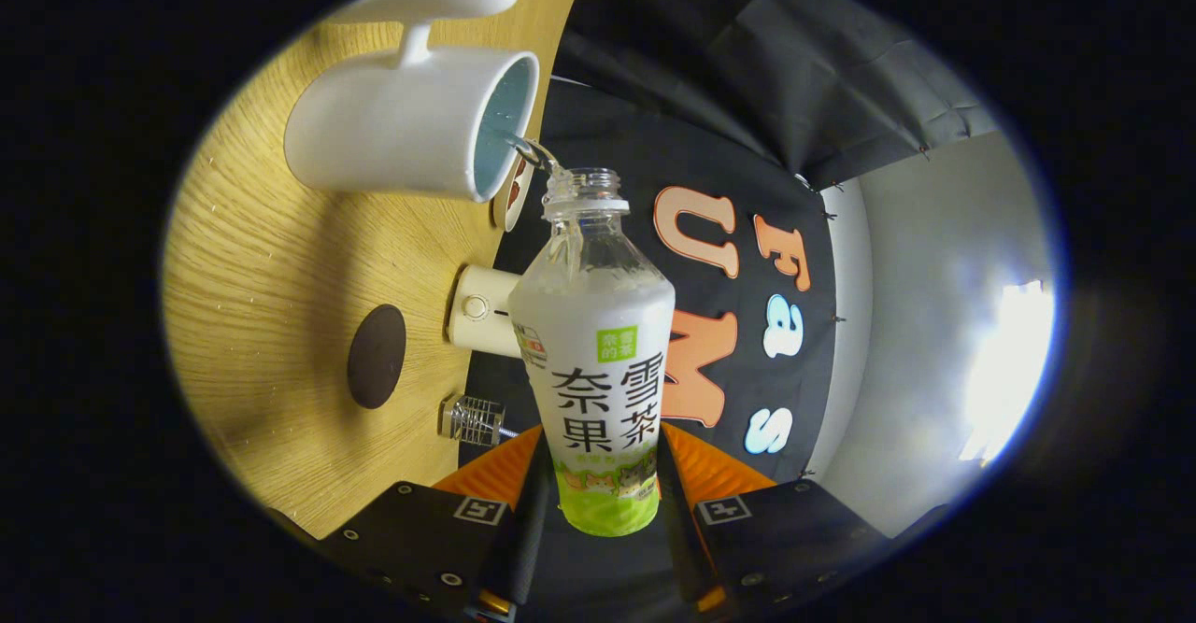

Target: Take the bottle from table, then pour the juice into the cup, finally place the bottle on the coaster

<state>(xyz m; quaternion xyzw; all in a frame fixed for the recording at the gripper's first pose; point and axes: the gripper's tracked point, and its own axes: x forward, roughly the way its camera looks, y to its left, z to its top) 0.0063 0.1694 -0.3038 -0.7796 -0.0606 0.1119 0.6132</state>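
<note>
Claw (603,492) clamping bottle (598,361), base hidden

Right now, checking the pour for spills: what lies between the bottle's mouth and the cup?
In the gripper view, a thin stream of juice from bottle to cup.

The bottle (598,361) hides part of a cream gadget (481,310); its base sinks out of sight between the gripper (603,502) fingers.

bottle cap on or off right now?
Off. The clear plastic juice bottle, held in the gripper, shows a bare threaded neck, and a thin stream runs from its mouth into the white ceramic cup.
</note>
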